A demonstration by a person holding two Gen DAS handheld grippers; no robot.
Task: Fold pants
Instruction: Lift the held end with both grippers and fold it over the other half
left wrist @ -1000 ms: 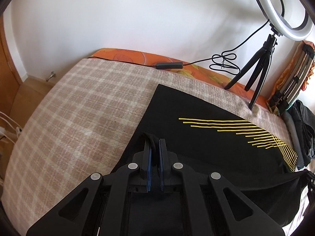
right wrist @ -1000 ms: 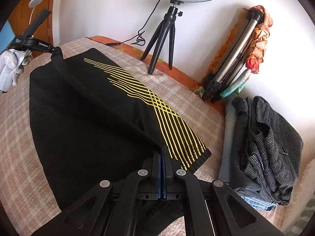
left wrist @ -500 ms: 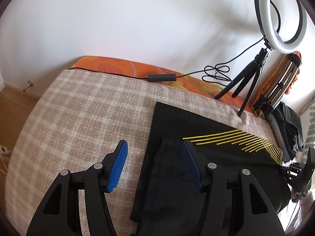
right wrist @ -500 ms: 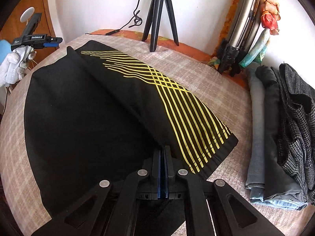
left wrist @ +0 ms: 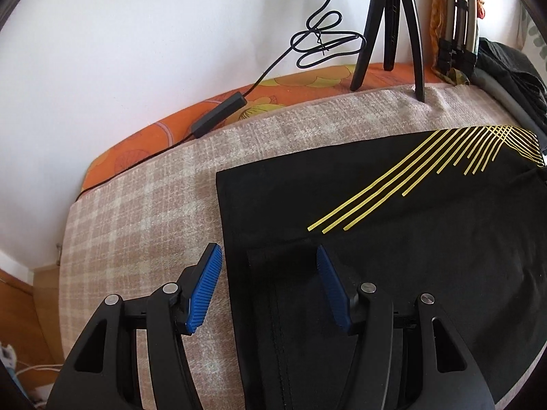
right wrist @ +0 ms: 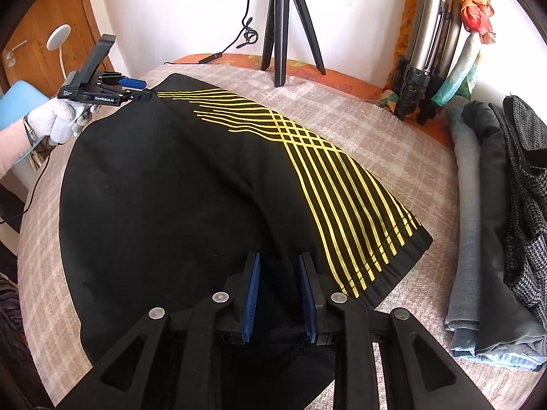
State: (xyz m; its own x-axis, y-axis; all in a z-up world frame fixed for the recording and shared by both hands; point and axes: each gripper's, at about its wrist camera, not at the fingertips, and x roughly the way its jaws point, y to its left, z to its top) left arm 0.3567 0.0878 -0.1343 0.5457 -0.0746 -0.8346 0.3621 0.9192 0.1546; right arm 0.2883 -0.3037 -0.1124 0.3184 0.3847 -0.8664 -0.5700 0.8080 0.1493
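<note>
Black pants [left wrist: 393, 246] with yellow stripes [right wrist: 335, 171] lie folded flat on a checked blanket [left wrist: 143, 225]. My left gripper [left wrist: 268, 256] is open, straddling the pants' left edge, holding nothing; it also shows in the right wrist view [right wrist: 136, 92] at the far left corner of the pants, held by a gloved hand. My right gripper [right wrist: 278, 263] is open a little above the near edge of the pants, with black cloth between and under its blue pads [right wrist: 251, 294].
A black tripod [right wrist: 289, 24] stands at the back of the bed, with its cable and inline switch [left wrist: 218, 114] along the orange sheet. A stack of folded grey garments [right wrist: 495, 225] lies at the right. A wooden door [right wrist: 44, 30] is at the left.
Both grippers were shut on the pants a second ago. The left opened half a second ago, and the right has now opened too. The cloth has settled flat on the blanket.
</note>
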